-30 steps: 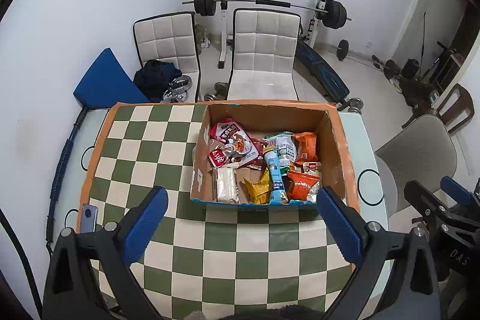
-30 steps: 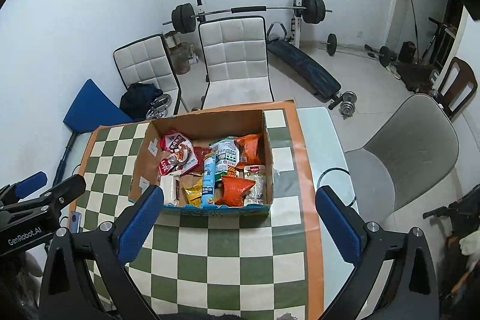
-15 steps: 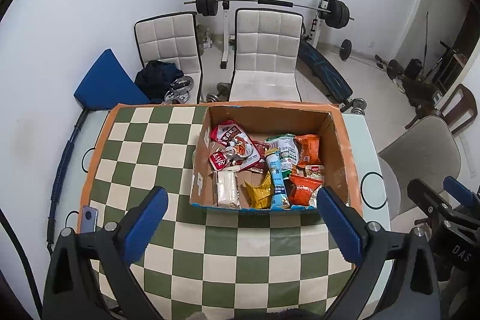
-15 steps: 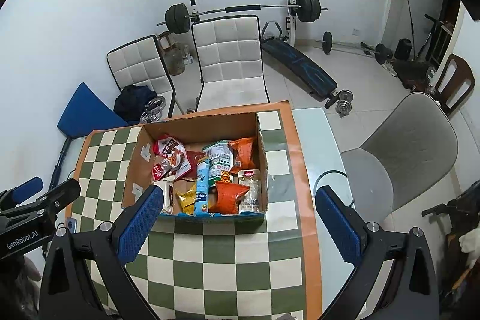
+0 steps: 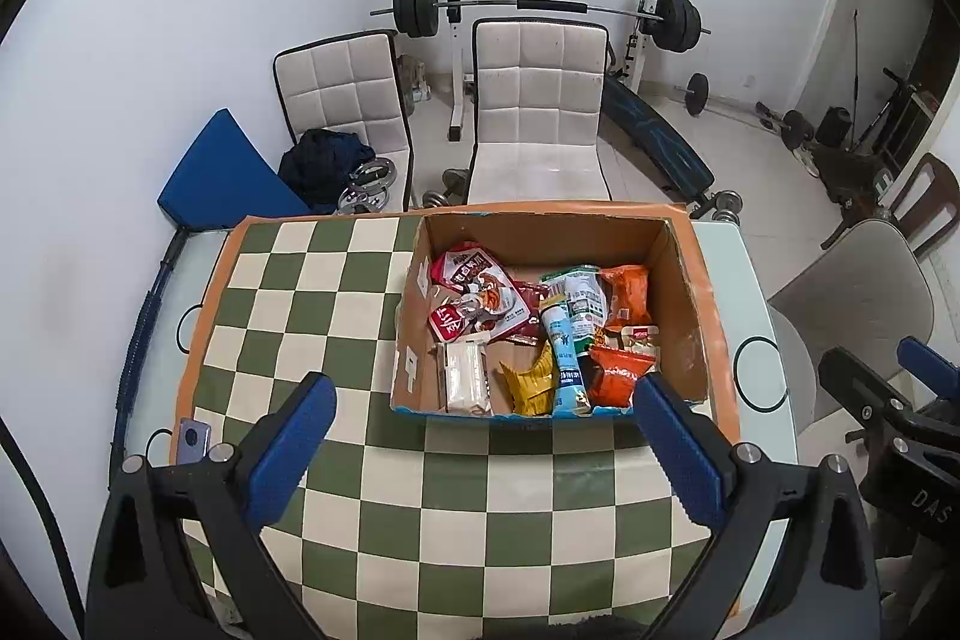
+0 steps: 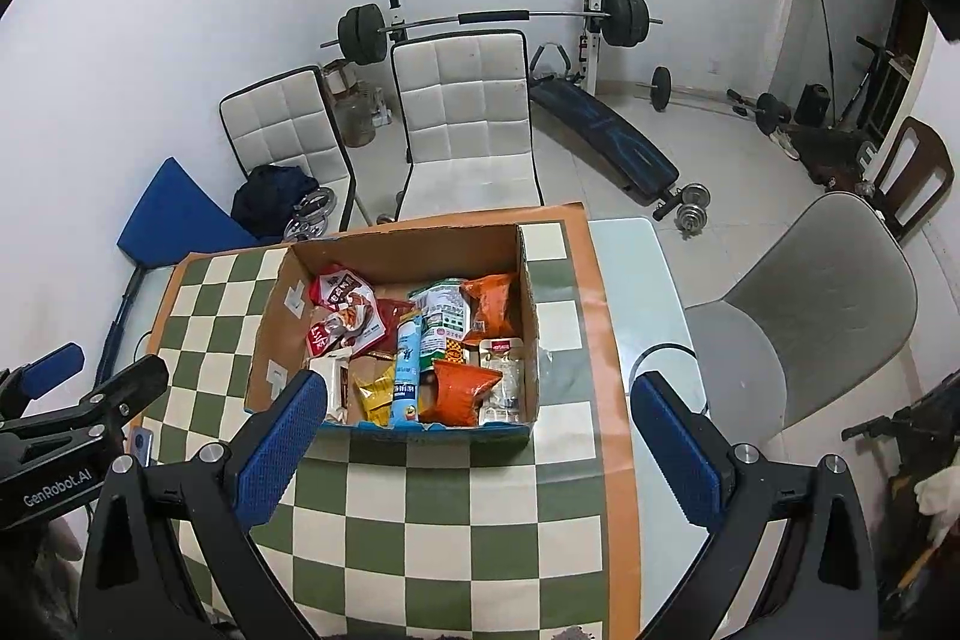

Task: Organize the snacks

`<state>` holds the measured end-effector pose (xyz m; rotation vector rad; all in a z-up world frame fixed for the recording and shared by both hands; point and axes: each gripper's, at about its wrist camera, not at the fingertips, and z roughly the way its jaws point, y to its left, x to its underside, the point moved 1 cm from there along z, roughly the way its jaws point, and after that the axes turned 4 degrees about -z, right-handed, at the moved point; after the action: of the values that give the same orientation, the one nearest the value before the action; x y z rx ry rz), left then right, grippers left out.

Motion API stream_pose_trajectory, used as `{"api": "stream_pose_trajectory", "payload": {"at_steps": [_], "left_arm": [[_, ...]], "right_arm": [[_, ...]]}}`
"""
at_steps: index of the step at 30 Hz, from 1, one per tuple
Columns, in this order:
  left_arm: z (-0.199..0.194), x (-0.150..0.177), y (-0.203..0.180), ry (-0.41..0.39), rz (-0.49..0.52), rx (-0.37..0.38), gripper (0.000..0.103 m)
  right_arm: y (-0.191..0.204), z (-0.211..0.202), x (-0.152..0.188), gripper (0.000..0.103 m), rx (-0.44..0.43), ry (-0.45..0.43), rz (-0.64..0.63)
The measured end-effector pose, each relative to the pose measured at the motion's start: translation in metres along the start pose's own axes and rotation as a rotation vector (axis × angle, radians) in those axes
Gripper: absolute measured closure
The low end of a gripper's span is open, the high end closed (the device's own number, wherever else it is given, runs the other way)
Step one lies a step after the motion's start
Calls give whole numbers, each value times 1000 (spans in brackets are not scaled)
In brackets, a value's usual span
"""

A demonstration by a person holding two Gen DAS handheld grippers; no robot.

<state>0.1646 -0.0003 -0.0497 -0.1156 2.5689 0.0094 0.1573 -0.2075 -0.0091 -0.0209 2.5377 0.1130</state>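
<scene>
so, box (image 5: 684, 316): on the checkered cloth (image 5: 312, 292), full of snack bags
blue tube (image 5: 564, 358): lies long-ways, pointing front to back
left gripper (image 5: 480, 454): fingers wide, holding nothing
right gripper (image 6: 474, 448): fingers wide, holding nothing

Green-and-cream checked cloth (image 5: 336, 280) with an orange border; ahead of the claws, a brown cardboard box (image 5: 546, 232) edged in blue. Inside it: red packets (image 5: 474, 292), a yellow pouch (image 5: 531, 382), a pale blue tube (image 5: 564, 352), orange bags (image 5: 624, 292) and a green-and-white bag (image 5: 579, 289). Both claws carry blue pads (image 5: 288, 454) on black frames.
</scene>
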Motion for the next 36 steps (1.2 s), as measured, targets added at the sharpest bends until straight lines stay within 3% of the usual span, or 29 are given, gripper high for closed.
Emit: {"api": "stream_pose_trajectory", "payload": {"at_steps": [36], "left_arm": [[0,7,-2,8,0,4,2]], "right_arm": [[4,-1,-4,0,-5,-1,-16]]}}
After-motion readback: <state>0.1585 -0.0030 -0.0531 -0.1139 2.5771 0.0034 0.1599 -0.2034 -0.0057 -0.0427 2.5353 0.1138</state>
